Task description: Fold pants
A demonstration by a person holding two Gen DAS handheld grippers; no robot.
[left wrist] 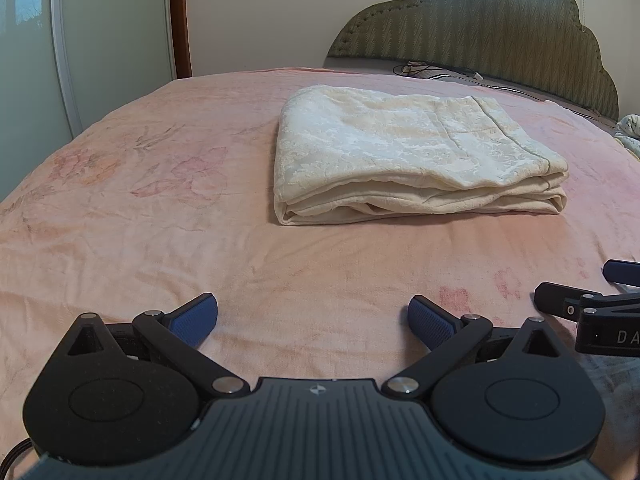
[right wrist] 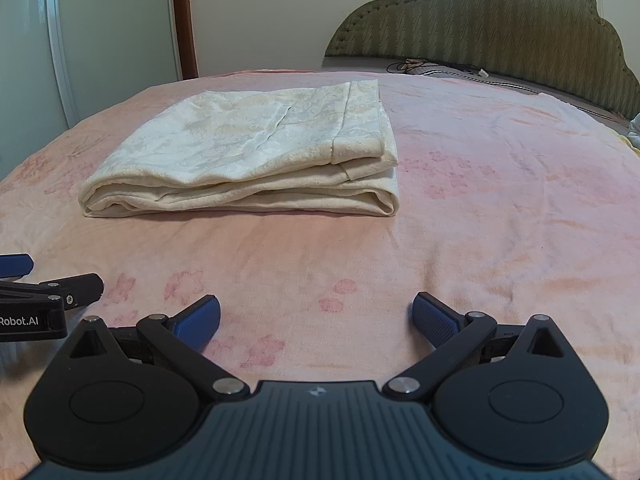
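Left wrist view: one bed [left wrist: 120, 208], pink floral cover, fills most of the picture. One padded green headboard [left wrist: 500, 28] with a scalloped top at the far right. One pale wardrobe door [left wrist: 112, 20] at far left with flower decals; one brown wooden strip beside it. Two wall sockets at the top edge.

One pair of cream pants [left wrist: 408, 156], damask-patterned, lies folded into a layered rectangle on the bed, right of centre and well ahead of both tools. Touching nothing but the cover. In the right wrist view the same bundle [right wrist: 248, 156] sits left of centre, folded edges facing near.

One tangle of dark cable [left wrist: 424, 69] at the far edge below the headboard. One scrap of pale printed cloth [left wrist: 630, 128] at the far right edge.

Two grippers. Left gripper [left wrist: 313, 320]: jaws spread wide, holding nothing, two blue ribbed pads [left wrist: 196, 318] over bare cover at near centre. Right gripper [right wrist: 316, 320]: likewise spread wide, nothing held, just beside the left one.

Writing: side of the right tool, seen from the left wrist, reads "DA", cut by the frame. Side of the left tool, seen from the right wrist, reads "Robot.AI". One small diamond logo on each body.
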